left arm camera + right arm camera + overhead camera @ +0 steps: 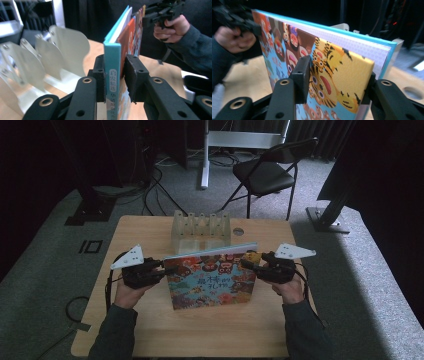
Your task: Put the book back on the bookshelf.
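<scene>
A picture book [210, 282] stands upright near the middle of a wooden table [150, 330], its bright cartoon cover facing the person. The left gripper [167, 270] has its fingers [100, 77] pinching the book's spine edge, one on each side. The right gripper [245, 262] is at the opposite edge; its fingers [302, 77] straddle the front cover and pages, spread rather than pressing. A pale slotted rack [201, 227] stands just behind the book.
</scene>
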The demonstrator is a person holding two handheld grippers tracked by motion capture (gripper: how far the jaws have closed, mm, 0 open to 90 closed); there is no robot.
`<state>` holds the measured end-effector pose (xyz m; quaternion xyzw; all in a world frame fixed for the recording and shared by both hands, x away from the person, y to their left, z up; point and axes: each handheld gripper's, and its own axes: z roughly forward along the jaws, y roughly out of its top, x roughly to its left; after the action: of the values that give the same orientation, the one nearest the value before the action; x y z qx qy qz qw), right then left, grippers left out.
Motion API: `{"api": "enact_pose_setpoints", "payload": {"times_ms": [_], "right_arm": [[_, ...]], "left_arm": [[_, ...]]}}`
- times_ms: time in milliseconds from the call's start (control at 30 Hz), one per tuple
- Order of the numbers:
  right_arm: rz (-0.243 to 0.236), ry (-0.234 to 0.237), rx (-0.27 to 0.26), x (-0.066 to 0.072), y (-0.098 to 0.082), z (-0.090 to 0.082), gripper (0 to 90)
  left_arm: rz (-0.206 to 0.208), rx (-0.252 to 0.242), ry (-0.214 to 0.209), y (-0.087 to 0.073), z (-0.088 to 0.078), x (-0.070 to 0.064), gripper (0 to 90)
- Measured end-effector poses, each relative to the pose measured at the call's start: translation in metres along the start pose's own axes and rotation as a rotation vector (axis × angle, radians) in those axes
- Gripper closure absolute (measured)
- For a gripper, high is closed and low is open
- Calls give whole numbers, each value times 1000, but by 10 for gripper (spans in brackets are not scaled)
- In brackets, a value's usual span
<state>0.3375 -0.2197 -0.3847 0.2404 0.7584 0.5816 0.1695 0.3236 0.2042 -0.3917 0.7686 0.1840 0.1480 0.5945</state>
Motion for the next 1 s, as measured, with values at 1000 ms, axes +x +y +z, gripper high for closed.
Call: {"api": "enact_pose_setpoints", "payload": {"times_ms": [1000], "right_arm": [[70, -12, 68, -12, -27, -8, 434]], "left_arm": [[-62, -32, -55, -12, 13, -10, 589]]}}
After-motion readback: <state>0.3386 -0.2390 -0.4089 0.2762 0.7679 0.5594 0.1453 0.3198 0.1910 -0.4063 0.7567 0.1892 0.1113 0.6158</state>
